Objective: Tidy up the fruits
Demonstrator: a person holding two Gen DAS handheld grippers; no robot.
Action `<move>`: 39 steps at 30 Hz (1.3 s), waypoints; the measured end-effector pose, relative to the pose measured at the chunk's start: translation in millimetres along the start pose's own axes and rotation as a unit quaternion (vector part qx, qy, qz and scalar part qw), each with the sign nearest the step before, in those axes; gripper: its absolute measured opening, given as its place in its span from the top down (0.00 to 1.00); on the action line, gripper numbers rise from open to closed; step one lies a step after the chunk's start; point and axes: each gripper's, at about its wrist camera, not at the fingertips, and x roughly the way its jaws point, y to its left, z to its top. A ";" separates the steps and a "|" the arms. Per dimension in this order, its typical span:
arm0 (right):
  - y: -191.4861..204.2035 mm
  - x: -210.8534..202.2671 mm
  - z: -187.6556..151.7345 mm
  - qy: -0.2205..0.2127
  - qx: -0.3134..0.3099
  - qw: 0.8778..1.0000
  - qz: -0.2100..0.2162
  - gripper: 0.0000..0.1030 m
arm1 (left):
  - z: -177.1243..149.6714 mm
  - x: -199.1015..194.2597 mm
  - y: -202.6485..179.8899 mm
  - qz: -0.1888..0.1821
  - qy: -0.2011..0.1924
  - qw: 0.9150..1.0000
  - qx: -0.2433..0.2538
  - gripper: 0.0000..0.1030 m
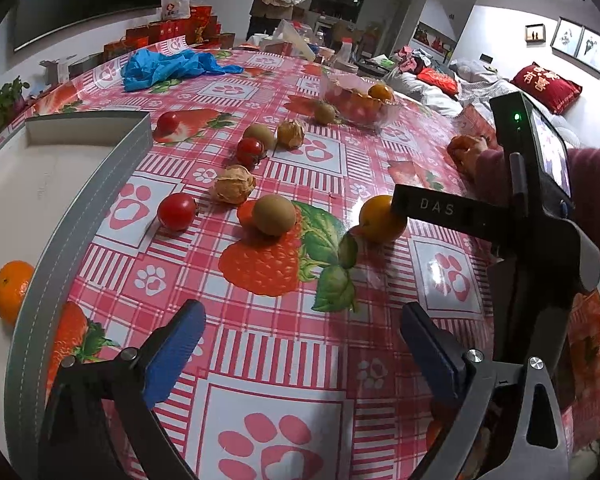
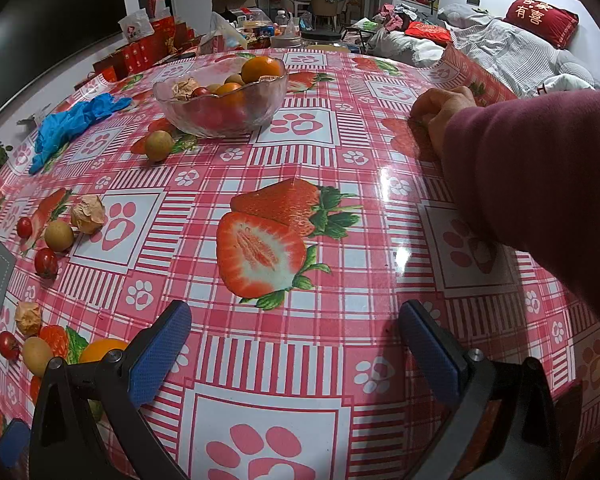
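Round orange tangerine [image 1: 381, 219], smooth and glossy, sits on the pink checked strawberry-print tablecloth [image 1: 260, 344] just beside a brown kiwi [image 1: 274, 215]. Left gripper [image 1: 300, 344] and right gripper [image 2: 296, 344] both gape wide, nothing between their blue pads. More fruit fills the clear glass bowl [image 2: 220, 120].

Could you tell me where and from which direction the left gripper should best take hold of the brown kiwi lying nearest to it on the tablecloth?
Probably across the kiwi's short middle, coming down from above with the open left gripper. It lies on its side as an egg shape, free all round; the tomato and the orange sit clear of it.
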 end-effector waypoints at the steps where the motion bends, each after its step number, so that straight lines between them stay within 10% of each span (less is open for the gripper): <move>1: 0.3 -0.3 0.1 0.000 0.000 1.000 0.000 0.00 | -0.4 -0.2 0.2 -0.001 0.000 1.000 -0.001 0.05; 39: -0.7 1.2 0.3 0.001 0.000 1.000 0.001 0.00 | -17.3 -24.4 21.9 0.043 0.029 0.998 -0.021 0.05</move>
